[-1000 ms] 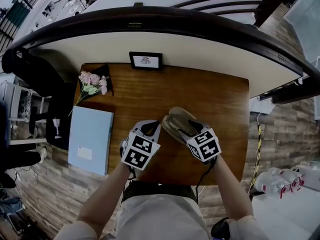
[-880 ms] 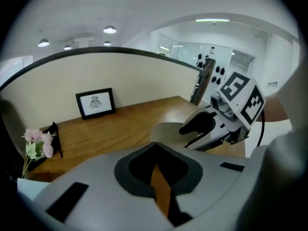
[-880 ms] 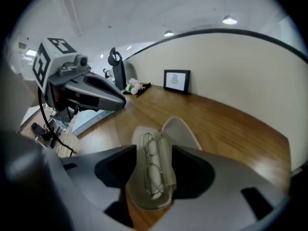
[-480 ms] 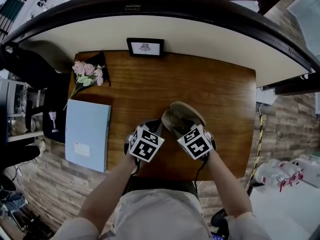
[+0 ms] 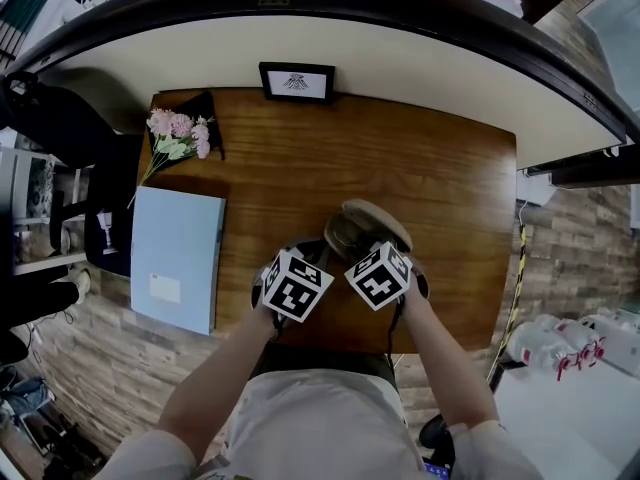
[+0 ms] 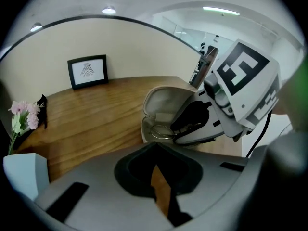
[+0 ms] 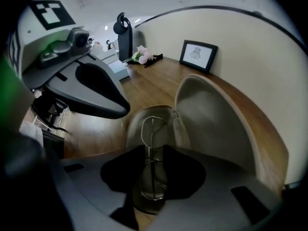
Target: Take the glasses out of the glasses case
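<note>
Between right hand-held gripper (image 7: 153,152) jaws, glasses (image 7: 147,129).

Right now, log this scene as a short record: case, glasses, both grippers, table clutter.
container: glasses case open on wooden table, lid up
contents: glasses, wire-framed, lying in case
left gripper: jaws together, nothing between, beside case
right gripper: jaws have just been closing, glasses between them, grip unclear
other: picture frame, flowers, light-blue book

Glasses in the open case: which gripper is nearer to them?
Right. The right gripper straddles the glasses, jaws just closing; the left gripper sits beside the case, to its left.
</note>
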Available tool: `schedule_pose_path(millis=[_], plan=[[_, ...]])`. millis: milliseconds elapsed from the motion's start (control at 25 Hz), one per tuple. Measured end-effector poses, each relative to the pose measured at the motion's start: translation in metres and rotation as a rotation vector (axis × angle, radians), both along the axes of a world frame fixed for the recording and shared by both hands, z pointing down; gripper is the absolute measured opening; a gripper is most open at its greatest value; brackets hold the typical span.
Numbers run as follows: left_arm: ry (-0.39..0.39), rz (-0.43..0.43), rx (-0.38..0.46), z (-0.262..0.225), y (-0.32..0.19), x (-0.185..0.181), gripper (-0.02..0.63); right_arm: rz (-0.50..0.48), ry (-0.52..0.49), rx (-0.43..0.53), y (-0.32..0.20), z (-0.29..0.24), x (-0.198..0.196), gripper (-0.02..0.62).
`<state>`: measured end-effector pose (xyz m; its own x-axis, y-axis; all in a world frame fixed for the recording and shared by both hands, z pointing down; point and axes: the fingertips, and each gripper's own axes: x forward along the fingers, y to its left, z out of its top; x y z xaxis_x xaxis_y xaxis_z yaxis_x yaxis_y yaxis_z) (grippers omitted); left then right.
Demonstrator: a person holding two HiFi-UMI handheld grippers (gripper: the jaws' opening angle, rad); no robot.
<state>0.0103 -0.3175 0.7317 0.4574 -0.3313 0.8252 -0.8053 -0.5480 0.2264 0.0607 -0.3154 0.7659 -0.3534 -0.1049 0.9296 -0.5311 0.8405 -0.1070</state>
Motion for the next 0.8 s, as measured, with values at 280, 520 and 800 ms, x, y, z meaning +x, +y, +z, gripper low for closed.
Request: schedule_pose_path(millis=[280,520,800], plan=[[0.021,0.008,0.036,-0.025,0.003,-0.003,0.002,0.035,0.007,0.041,-0.013,-0.025,0.002,0.041],[0.028,-0.025,0.108,-0.066,-0.006,-0.020,0.002,0.119,-0.057,0.148,-0.031,-0.082,0.006,0.037],[0.145,-0.083,0.237,-0.163,-0.035,-0.026,0.002,0.148,-0.147,0.381,-0.044,-0.197,0.009,0.038]])
